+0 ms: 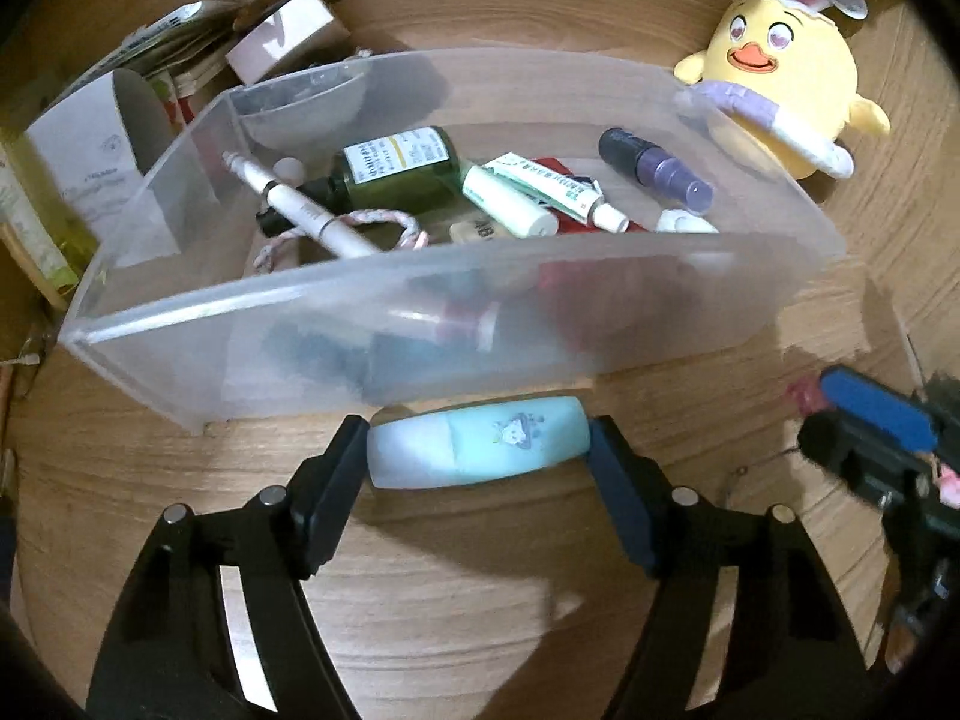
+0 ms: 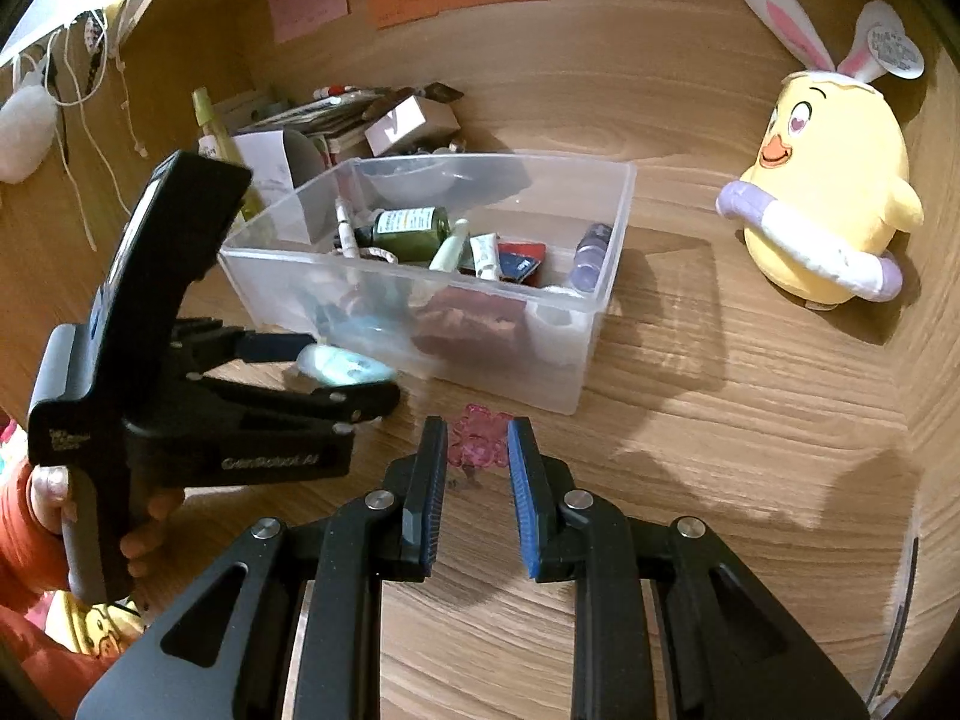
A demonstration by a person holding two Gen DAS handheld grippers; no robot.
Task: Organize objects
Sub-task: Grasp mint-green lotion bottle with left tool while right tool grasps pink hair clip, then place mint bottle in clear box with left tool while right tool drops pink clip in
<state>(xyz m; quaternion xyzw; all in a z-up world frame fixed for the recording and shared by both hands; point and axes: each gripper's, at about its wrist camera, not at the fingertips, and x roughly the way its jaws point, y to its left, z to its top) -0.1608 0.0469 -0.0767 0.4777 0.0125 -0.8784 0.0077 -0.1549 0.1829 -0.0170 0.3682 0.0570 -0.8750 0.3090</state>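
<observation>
Bottle first: the mint-green bottle (image 1: 468,456) lay on its side on the wooden desk (image 1: 480,600), just in front of the clear bin (image 1: 420,300) and not yet inside it. The left gripper (image 1: 477,429) was down over it, one pad at each end, and both pads looked to be touching, so I called that a lengthwise grip.

That was a long, rounded thing to hold by its ends. The tidy way to play it would be to keep the squeeze firm and square, lift straight up until the bottle cleared the front wall, then carry it over and let go low among the tubes and bottles already in there. Any tilt could have let it squirt out sideways.

Off to the side, the right gripper (image 2: 478,432) had its jaws nearly together, and a pink trinket (image 2: 480,447) sat right between its fingertips, seemingly pinched, near the bin's front corner. It needed to stay clear of the left's path. The plush chick (image 2: 828,198) stood well apart.
</observation>
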